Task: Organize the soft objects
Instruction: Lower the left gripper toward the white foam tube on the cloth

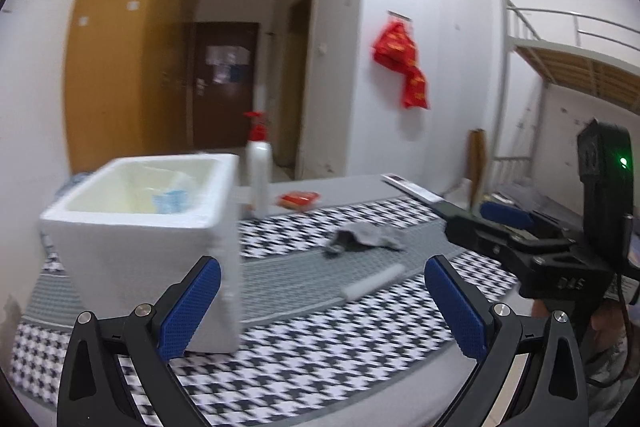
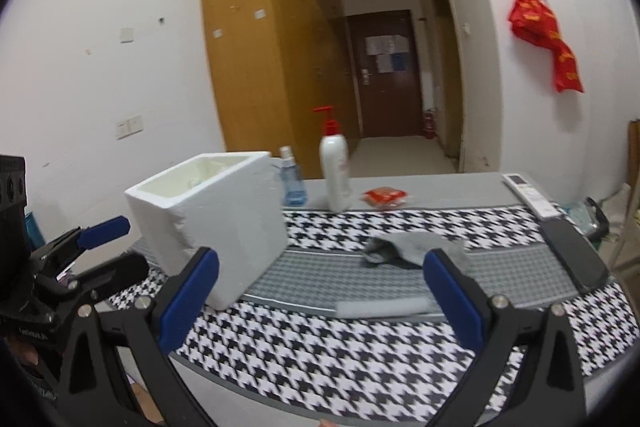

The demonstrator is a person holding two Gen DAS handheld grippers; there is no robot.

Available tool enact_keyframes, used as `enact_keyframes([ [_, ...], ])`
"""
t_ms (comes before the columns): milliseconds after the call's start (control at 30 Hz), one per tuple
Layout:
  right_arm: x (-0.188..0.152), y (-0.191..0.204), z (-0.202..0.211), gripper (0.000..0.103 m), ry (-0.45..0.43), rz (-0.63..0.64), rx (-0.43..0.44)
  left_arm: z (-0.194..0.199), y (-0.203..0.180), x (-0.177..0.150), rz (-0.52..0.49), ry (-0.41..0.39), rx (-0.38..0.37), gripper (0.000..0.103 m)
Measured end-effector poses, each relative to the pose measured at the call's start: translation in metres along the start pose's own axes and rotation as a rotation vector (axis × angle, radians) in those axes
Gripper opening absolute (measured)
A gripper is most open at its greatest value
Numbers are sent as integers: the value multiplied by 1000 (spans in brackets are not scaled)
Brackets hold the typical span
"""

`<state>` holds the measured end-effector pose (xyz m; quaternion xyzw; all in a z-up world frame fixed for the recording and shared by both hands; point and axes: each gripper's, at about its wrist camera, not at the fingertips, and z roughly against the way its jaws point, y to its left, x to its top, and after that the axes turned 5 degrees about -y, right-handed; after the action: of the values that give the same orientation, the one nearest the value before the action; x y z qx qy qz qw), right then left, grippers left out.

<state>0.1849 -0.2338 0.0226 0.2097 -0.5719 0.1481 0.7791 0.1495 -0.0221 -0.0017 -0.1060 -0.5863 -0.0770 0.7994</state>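
Left wrist view shows the worktop (image 1: 320, 367) with a white box (image 1: 144, 251) at its left, a grey sock (image 1: 366, 237) mid-cloth, a white roll (image 1: 370, 283) nearer, and both grippers, left (image 1: 320, 307) and right (image 2: 320, 303), with jaws wide and empty.

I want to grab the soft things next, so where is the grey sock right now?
The grey sock lies crumpled on the houndstooth cloth, right of the white foam box and just beyond the white foam roll.
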Motion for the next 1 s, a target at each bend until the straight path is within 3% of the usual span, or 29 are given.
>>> enact_keyframes([
  [433,-7,-38,14,103,0,-58,-114,-37,-27,0,-41,75,-104,102],
  [833,-13,-64,-3,103,58,-96,-176,-76,-35,-8,-59,173,-121,102],
  [1000,-15,-72,-11,103,74,-105,-164,-97,-31,-14,-40,242,-132,102],
])
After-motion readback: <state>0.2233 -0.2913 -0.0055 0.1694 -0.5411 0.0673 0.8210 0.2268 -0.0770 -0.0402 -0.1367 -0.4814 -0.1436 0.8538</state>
